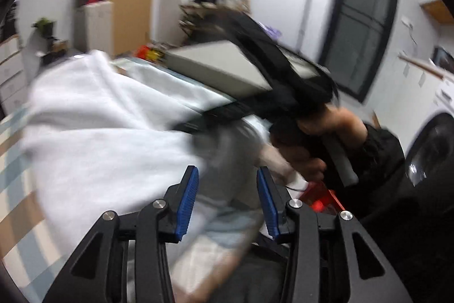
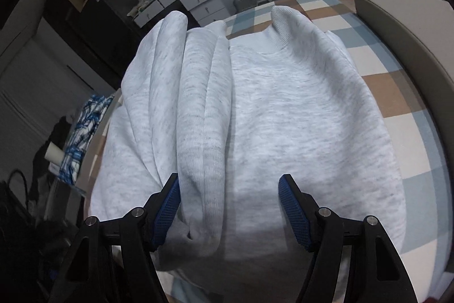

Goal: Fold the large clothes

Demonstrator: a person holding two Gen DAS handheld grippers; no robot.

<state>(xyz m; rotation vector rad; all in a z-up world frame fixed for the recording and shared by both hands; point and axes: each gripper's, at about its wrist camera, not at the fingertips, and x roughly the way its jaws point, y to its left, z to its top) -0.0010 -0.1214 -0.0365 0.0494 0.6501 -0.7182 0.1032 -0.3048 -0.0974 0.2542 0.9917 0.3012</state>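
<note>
Your sweatshirt (image 2: 283, 110) lies on the checked bed (image 2: 397, 93), collar at 12 o'clock, one side bunched lengthwise toward 10 o'clock, so the fold looks barely begun, with both right gripper (image 2: 229, 206) and left gripper (image 1: 227, 198) fingers wide apart, gripping nothing.

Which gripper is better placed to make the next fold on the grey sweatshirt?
Right. The right gripper is open directly over the sweatshirt, beside its bunched sleeve. The left gripper is open, motion-blurred and angled away.
</note>
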